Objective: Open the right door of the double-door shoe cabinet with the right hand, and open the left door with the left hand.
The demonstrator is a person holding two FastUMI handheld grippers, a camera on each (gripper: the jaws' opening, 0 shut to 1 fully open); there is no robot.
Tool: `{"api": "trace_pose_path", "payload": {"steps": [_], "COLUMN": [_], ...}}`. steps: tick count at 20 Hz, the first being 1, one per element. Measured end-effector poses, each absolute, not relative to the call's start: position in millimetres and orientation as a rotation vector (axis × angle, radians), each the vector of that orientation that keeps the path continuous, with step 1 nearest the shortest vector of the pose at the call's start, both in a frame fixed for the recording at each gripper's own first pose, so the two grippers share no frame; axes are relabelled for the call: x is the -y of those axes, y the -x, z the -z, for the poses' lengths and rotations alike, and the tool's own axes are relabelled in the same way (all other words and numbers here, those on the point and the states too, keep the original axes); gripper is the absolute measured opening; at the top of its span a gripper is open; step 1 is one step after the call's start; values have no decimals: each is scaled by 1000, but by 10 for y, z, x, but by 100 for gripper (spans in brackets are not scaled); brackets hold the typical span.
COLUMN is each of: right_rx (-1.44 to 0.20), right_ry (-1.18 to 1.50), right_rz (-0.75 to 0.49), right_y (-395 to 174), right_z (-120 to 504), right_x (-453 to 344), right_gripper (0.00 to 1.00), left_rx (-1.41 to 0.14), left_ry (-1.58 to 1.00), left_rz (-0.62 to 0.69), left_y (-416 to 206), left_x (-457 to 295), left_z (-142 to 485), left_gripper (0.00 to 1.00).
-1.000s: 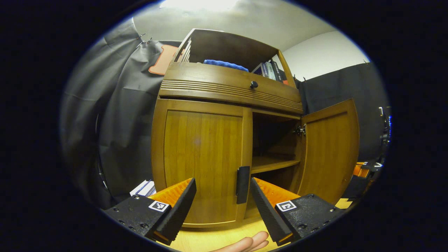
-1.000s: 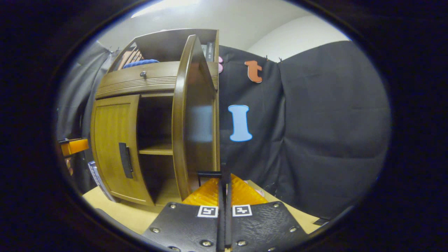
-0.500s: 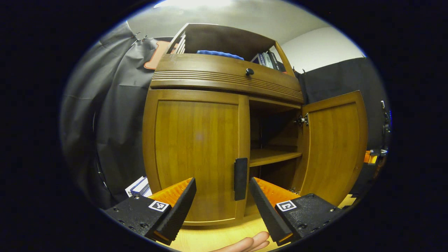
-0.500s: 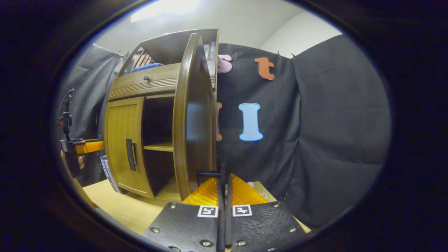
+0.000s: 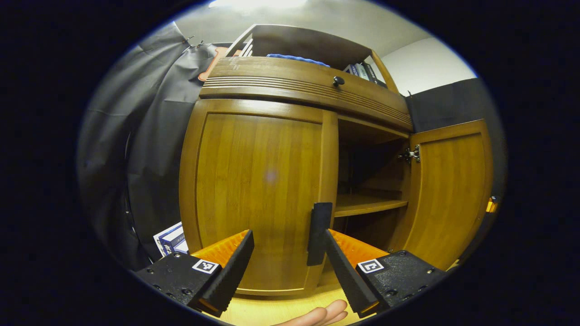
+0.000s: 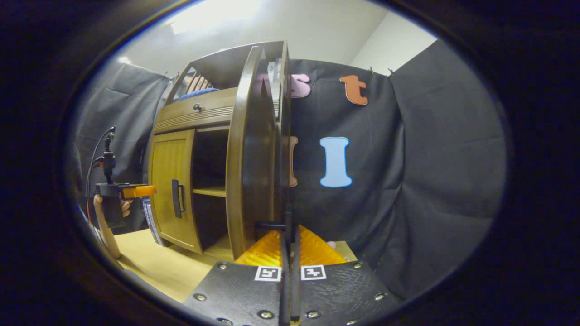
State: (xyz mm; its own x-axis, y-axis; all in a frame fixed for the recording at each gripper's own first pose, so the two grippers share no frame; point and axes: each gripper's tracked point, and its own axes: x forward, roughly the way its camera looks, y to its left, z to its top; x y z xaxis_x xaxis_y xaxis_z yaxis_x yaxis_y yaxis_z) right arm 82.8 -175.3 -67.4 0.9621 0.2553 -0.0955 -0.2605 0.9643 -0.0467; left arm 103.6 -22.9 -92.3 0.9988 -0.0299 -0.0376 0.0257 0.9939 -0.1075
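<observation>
glossy wood cabinet [image 5: 258,181], perhaps plastic handle [image 5: 318,233]

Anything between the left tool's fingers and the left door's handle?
No: in the left gripper view, the left tool is open, the left door's handle right ahead, nothing between.

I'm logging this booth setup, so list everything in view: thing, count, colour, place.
Shoe cabinet: one, brown wood, on the table.
Left door: one, brown, closed.
Left door handle: one, black, between the left tool's fingers.
Right door: one, brown, swung open.
Inner shelf: one, brown, inside.
Drawer knob: one, dark, upper front.
Cloth: one, blue, top shelf.
Books: several, top shelf.
Box: white and blue, beside the cabinet.
Table: one, light wood.
Left tool: open.
Right tool: shut on the right door's handle.
Hand: holds the left tool.
</observation>
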Motion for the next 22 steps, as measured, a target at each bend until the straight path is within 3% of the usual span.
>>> {"api": "trace_pose_path", "payload": {"steps": [10,14,15,16,17,22], "right_rx": [-79,-44,-28,-10,8,58], "right_ry": [68,109,82,40,0,-50], "right_rz": [-191,-72,-58,-45,-25,81], "right_y": [-802,-466,-365,-264,-194,278], "right_z": [649,581,515,459,384,236], "right_x": [1715,1840,1895,1899,1922,1872], "right_gripper": [2,2,14,17,27,88], "left_rx": [-39,-65,-60,-57,-62,-81], "left_ry": [107,114,115,116,116,113], "left_rz": [5,15,18,22,27,72], "left_y": [-1168,-1147,-1148,-1158,-1169,-1290], "left_x": [164,183,200,213,238,443], "left_z": [978,998,981,979,985,1045], "left_gripper": [92,95,92,92,92,92]}}
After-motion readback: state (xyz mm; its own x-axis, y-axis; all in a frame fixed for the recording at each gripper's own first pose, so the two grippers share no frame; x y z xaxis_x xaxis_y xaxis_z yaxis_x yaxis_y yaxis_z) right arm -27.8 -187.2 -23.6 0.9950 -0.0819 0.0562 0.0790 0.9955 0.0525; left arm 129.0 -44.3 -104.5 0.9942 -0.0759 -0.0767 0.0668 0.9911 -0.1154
